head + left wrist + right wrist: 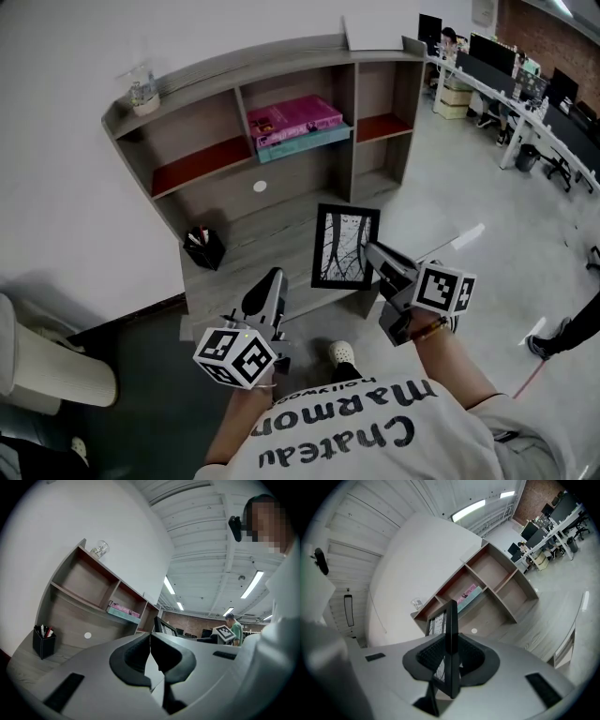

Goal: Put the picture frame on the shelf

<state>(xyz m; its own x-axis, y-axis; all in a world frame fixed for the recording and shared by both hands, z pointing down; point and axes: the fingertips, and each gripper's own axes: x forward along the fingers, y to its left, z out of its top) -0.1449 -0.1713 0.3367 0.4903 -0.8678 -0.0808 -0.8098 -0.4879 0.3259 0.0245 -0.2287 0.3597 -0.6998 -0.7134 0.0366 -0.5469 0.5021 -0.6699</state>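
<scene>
My right gripper (373, 251) clamps the picture frame (344, 246) by its right edge, long axis upright. The shelf (281, 56) lies directly ahead, beyond the frame. My left gripper (272, 281) is closed on nothing.

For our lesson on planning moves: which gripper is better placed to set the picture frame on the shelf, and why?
The right gripper: its jaws are clamped on the edge of the picture frame, holding it in front of the shelf. The left gripper is shut and empty.
</scene>
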